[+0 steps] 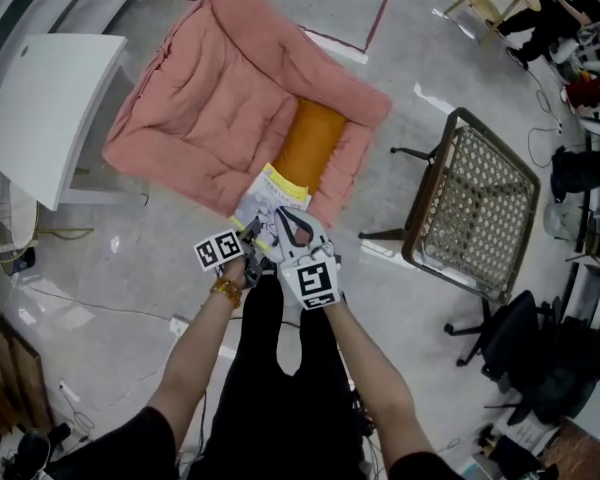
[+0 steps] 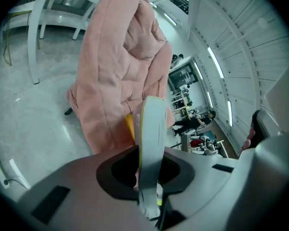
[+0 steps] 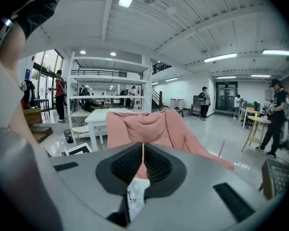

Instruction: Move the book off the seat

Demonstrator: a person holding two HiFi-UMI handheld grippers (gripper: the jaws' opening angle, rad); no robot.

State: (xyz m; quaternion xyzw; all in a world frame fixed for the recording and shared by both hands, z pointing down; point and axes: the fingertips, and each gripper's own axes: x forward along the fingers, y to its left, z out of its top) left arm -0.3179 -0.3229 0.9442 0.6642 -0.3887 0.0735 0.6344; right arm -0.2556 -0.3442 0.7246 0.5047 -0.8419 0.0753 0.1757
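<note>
A thin book with a white and yellow cover lies at the front edge of the pink padded seat, just below an orange cushion. My left gripper is shut on the book's near edge. In the left gripper view the book stands edge-on between the jaws of the left gripper, with the pink seat behind it. Beside it, my right gripper is shut on the book too. In the right gripper view a printed page is pinched by the right gripper.
A white table stands left of the seat. A wicker chair is to the right, and a black office chair lies nearer. Cables run over the grey floor at the left. People stand far off in the right gripper view.
</note>
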